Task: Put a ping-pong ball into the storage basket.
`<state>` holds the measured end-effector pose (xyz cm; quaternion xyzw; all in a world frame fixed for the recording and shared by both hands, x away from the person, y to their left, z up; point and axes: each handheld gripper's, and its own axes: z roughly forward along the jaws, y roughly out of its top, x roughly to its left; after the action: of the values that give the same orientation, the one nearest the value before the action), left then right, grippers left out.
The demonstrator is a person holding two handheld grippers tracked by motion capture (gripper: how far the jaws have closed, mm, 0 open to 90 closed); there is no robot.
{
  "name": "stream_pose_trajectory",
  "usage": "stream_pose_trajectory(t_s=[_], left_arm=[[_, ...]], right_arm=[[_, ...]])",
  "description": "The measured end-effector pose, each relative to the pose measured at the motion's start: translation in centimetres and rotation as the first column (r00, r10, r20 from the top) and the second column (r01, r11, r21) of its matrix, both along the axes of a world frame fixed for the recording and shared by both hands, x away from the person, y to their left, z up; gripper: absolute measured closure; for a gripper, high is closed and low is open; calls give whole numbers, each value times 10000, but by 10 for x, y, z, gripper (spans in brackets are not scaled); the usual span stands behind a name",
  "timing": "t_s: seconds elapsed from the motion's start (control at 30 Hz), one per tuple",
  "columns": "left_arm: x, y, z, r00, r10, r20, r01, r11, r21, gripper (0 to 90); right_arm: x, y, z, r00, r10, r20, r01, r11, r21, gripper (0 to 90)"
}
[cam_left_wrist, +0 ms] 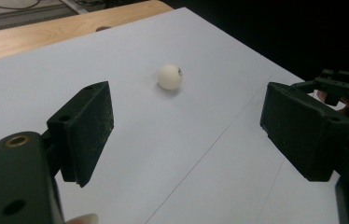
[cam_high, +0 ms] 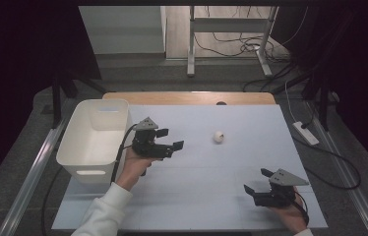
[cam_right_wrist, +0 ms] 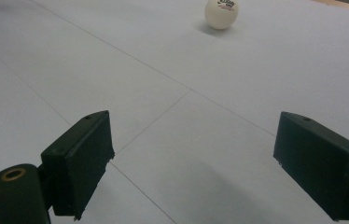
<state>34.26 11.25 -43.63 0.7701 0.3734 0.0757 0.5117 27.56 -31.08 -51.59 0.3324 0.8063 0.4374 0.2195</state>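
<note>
Both grippers — left gripper (cam_high: 170, 139) and right gripper (cam_high: 256, 180) — are black, blocky, each topped by a grey three-cornered plate. A brass-ringed hole marks each jaw arm. A black cable (cam_high: 121, 150) trails from the left one — its hand wears a white sleeve (cam_high: 101, 211).

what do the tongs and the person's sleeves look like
Both tongs are black: the left tongs and the right tongs each carry a grey three-cornered plate on top and end in two blocky black jaws with flat pads. A brass-coloured ring sits in the body. A black cable trails from the left one. The left sleeve is white.
</note>
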Motion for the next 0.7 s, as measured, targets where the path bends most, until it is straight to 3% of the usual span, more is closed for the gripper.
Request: stream_pose_trajectory(t_s=[0.7], left_arm=[[14, -10, -15, 9995, 123, -300, -111, 9992, 392, 182]], right_arm=[[0, 0, -1, 10000, 6, -10, -6, 10000, -9, 116]])
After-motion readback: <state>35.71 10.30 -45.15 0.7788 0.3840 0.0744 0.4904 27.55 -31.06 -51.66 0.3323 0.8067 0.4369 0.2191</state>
